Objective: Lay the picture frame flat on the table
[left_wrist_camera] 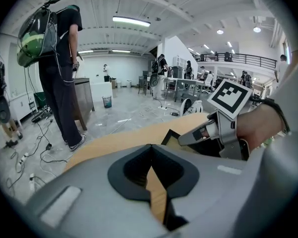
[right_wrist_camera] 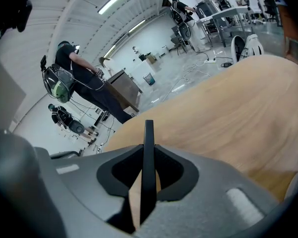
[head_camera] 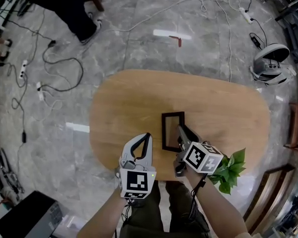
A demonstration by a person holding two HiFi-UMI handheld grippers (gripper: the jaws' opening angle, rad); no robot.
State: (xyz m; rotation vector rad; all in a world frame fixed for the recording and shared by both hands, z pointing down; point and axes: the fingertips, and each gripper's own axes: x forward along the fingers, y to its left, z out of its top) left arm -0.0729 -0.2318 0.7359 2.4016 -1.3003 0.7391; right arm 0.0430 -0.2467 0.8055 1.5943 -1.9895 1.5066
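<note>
Nearest to me, a leafy green plant [head_camera: 230, 168] sits at the bench's near edge, just right of the hand carrying the right tongs [head_camera: 179, 128]. The left tongs [head_camera: 148, 136] hang over the near part of the bench [head_camera: 124, 98]. Their tips are pressed together with nothing between them, and only bare wood shows through the slot behind the tips. Just to their right, the right tongs are clamped on the right-hand long edge of the picture frame [head_camera: 172, 131]. From the right gripper view that edge is a thin black bar standing up between the pads and rising a little past the tips. The frame is black and rectangular with a pale, wood-coloured middle, and its long sides run away from me. It lies between the two tongs, close to the left ones but apart from them. I cannot tell whether it rests fully on the wood or stays slightly tipped. Ahead of both tongs the oval bench top is plain wood. Beyond it is the grey marbled floor [head_camera: 139, 38], strewn with cables [head_camera: 64, 68]. A white rounded device [head_camera: 269, 63] sits far off to the right of the right tongs. Ahead and left of the left tongs stands a person [left_wrist_camera: 64, 83] in dark clothes wearing a green backpack.
</note>
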